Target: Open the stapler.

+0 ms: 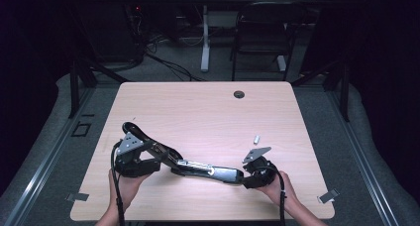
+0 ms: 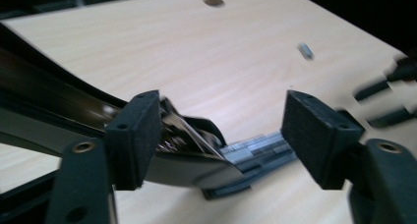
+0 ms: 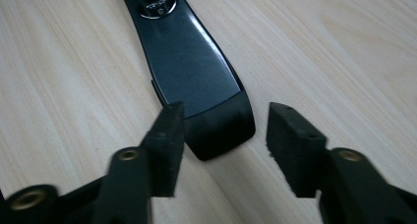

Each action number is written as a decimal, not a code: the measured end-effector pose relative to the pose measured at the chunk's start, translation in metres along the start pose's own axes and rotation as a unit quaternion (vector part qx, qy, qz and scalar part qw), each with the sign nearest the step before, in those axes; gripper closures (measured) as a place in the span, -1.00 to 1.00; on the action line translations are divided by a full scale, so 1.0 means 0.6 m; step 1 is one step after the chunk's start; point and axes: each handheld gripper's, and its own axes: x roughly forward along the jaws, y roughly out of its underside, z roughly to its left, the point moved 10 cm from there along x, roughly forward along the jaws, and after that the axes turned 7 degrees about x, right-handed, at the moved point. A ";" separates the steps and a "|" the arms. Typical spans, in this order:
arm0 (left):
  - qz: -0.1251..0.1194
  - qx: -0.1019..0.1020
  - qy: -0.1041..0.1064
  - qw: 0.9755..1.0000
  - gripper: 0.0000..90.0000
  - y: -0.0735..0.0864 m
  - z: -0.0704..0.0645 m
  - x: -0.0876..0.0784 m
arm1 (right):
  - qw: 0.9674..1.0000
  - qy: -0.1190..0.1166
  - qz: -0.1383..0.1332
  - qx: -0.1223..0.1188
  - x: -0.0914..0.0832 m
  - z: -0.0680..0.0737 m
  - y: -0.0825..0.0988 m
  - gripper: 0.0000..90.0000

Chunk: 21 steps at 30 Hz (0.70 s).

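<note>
Lying opened out on the worktop, a black stapler stretches between both claws. The left claw gapes wide around its hinge; the right claw brackets its rounded end, jaws apart.

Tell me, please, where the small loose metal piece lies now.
In the high view, the small metal piece lies on the table's right half, just beyond the right claw.

An opened stapler lies across the near half of the desk, between the left gripper at its left end and the right gripper at its right end. A small strip of staples lies on the desk just behind the right gripper. A chair stands beyond the desk's far edge
</note>
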 end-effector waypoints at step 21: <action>0.104 0.035 0.125 0.986 -0.94 0.081 -0.065 -0.008 | 0.998 0.039 0.036 0.026 -0.020 -0.061 0.014 -0.67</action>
